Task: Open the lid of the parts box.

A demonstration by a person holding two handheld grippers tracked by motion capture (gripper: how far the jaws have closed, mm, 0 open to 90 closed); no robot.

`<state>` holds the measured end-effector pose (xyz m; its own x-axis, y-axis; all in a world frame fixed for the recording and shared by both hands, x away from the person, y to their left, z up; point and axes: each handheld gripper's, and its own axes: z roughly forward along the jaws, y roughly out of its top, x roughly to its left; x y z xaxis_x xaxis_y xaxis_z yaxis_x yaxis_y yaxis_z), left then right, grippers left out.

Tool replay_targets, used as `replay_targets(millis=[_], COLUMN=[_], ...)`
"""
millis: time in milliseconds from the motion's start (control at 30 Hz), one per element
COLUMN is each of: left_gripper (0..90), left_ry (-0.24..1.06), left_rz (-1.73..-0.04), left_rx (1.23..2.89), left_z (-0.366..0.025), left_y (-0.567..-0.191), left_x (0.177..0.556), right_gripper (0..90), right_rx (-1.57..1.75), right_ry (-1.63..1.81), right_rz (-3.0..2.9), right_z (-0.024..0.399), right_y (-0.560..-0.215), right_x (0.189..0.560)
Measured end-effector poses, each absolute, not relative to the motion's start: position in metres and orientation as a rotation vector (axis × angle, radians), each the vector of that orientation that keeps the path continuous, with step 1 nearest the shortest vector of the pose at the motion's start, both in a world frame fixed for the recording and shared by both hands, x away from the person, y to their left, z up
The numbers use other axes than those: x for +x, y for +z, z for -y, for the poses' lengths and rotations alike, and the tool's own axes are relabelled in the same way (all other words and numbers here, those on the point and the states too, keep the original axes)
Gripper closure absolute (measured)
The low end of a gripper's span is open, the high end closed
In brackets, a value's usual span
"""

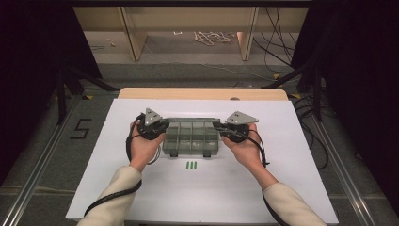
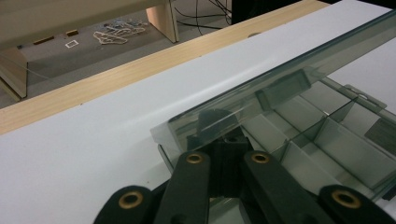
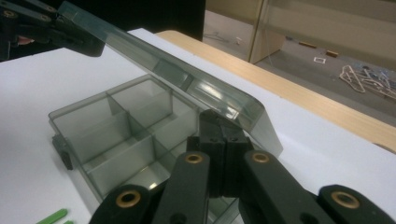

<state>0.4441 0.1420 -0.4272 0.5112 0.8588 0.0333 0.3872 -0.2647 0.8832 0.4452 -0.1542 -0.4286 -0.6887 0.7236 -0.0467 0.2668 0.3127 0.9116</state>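
A clear grey compartment box point(image 1: 192, 141) lies mid-board with its lid point(image 1: 192, 121) lifted partway. My left gripper point(image 1: 164, 126) is at the lid's left end and my right gripper point(image 1: 217, 125) at its right end. In the left gripper view the shut jaws point(image 2: 227, 140) reach under the lid's edge point(image 2: 280, 70), and their tips show dimly through it. In the right gripper view the shut jaws point(image 3: 219, 123) press up under the lid's corner point(image 3: 233, 100); the empty compartments point(image 3: 126, 126) lie below, and the left gripper point(image 3: 46, 28) is at the far end.
Three short green sticks point(image 1: 190, 165) lie on the white board point(image 1: 141, 188) just in front of the box, also seen as green sticks point(image 3: 53, 217) at the bottom left. A wooden table edge point(image 1: 202, 93) runs behind the board. Cables and furniture legs stand on the floor beyond.
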Motion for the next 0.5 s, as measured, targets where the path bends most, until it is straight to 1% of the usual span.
replay_targets(millis=[500], left_gripper=[90.0], left_ry=[0.668], left_rz=[-1.037], left_rx=[1.811], left_z=[-0.1343], left_y=[-0.4184], left_x=[0.4537], right_gripper=[90.0], right_rx=[0.887], right_ry=[1.375], right_rz=[-2.079], right_z=[0.151], right_y=[-0.4209], right_x=[0.453])
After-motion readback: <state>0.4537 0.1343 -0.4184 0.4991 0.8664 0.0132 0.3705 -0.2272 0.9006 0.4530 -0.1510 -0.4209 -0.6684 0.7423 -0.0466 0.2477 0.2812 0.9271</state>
